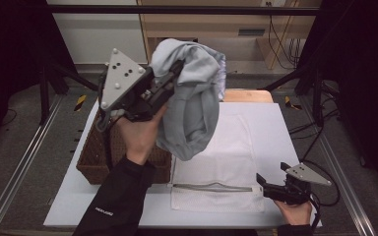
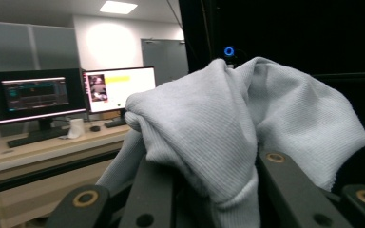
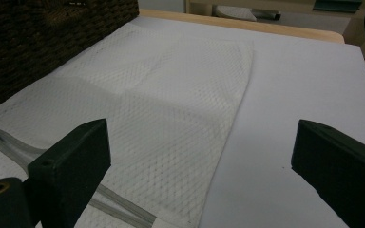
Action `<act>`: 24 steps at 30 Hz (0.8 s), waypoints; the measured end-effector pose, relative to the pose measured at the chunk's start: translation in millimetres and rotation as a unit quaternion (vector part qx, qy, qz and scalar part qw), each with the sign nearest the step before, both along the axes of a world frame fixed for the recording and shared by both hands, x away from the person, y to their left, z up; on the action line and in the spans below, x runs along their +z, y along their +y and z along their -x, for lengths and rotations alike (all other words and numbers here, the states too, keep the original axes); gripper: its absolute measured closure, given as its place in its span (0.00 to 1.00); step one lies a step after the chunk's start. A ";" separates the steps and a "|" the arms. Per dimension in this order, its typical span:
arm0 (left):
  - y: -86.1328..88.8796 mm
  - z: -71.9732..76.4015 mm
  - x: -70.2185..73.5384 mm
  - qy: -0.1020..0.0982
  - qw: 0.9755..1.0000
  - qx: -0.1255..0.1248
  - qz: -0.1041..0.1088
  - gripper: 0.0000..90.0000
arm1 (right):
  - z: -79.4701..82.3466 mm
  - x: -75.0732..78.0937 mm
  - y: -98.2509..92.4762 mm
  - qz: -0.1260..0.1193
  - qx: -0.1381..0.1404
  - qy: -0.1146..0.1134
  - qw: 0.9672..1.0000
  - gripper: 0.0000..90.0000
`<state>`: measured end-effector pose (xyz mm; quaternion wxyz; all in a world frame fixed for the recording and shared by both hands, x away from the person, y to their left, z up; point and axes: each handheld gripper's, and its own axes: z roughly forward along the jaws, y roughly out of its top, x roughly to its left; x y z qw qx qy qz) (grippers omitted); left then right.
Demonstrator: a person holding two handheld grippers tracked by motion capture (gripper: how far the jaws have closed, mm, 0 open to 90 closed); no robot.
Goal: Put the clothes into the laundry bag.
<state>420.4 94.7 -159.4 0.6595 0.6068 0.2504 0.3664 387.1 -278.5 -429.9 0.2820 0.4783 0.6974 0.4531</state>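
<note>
Garment: grey sweatshirt (image 1: 192,103) hangs bunched above the wicker basket (image 1: 96,157), pinched in the left gripper (image 1: 170,83) jaws
Bag: white mesh laundry bag (image 1: 226,157) flat on the table (image 1: 275,128), zipper nearest the person
Right gripper (image 1: 265,183): jaws wide, empty, by the bag's mouth
Advice: lift the mouth open first; lower the cloth in without snagging

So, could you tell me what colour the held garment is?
Light grey garment, clearest in the left gripper view.

Table (image 1: 275,128): a pale top is seen, edged in wood at the far side.
Floor (image 1: 24,147): grey, crossed by metal rails at left and right.
Desk (image 2: 43,147): two lit monitors (image 2: 76,92) are carried.
Ceiling light (image 2: 118,6): one panel is lit.
</note>
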 end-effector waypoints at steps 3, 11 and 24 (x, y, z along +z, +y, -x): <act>-13.2 -0.8 -5.5 0.004 1.000 -0.014 -0.006 0.83 | 0.9 0.6 -0.9 -0.003 0.000 -0.002 1.000 0.07; -49.0 -6.6 -39.8 0.029 0.998 -0.042 -0.032 0.83 | 0.9 -0.1 -4.0 0.001 -0.005 -0.008 1.000 0.07; -106.9 -32.2 -135.2 0.116 0.985 -0.082 -0.094 0.83 | -0.6 -2.9 -10.0 0.003 -0.030 0.014 0.999 0.09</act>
